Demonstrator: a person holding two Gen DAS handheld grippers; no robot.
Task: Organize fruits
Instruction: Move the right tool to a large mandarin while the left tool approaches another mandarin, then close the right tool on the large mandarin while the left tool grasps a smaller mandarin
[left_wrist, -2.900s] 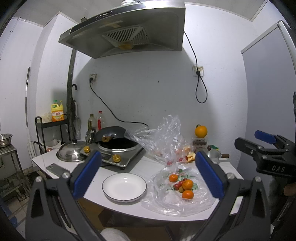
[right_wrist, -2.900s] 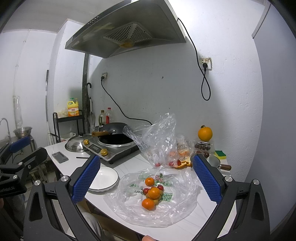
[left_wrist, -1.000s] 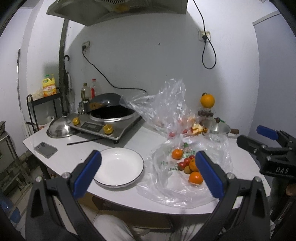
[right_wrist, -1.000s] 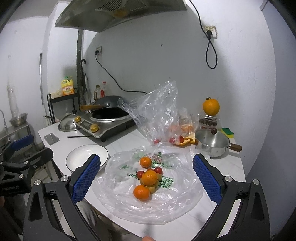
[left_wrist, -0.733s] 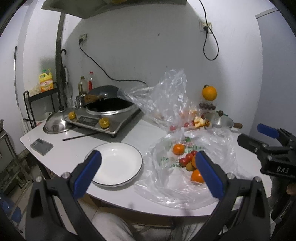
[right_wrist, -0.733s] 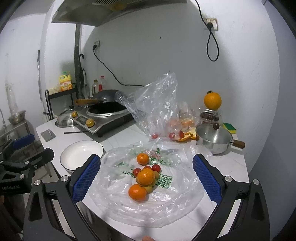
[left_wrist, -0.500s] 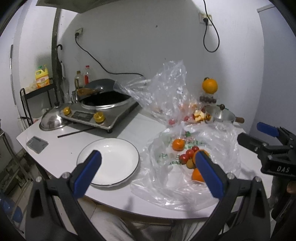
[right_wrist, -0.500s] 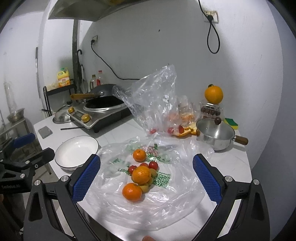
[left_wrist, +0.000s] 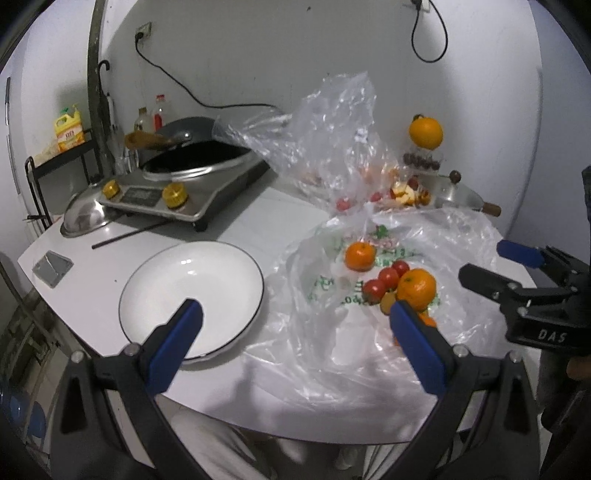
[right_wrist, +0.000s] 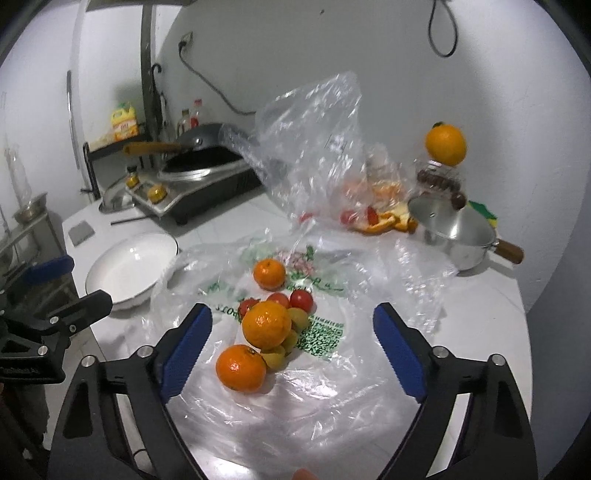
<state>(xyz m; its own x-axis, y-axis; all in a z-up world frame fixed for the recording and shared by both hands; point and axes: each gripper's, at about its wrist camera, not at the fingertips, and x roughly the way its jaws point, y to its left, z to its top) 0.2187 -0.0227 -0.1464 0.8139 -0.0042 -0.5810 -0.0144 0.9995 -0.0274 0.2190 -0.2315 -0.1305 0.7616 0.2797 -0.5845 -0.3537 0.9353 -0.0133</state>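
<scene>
Table (left_wrist: 236, 214): holds everything below.
Plate (left_wrist: 192, 295): near the front edge, left of the flat bag (right_wrist: 295, 376).
Fruit pile (right_wrist: 266, 332): on the flat bag; one mandarin (right_wrist: 269, 273) apart, just behind the pile.
Upright bag (right_wrist: 314, 147): behind the flat bag, toward the wall.
Peels (right_wrist: 384, 221): at the upright bag's foot, left of the pot (right_wrist: 454, 232).
Orange (right_wrist: 446, 144): atop a jar (contents unclear) behind the pot.
Stove (left_wrist: 184, 188): behind the plate, wok (left_wrist: 192, 147) on it.
Lid (left_wrist: 83, 218): left of the stove.
Phone (left_wrist: 51, 266): left of the plate.
Left gripper (left_wrist: 295, 343): above plate and flat bag.
Right gripper (right_wrist: 291, 347): over the pile.
</scene>
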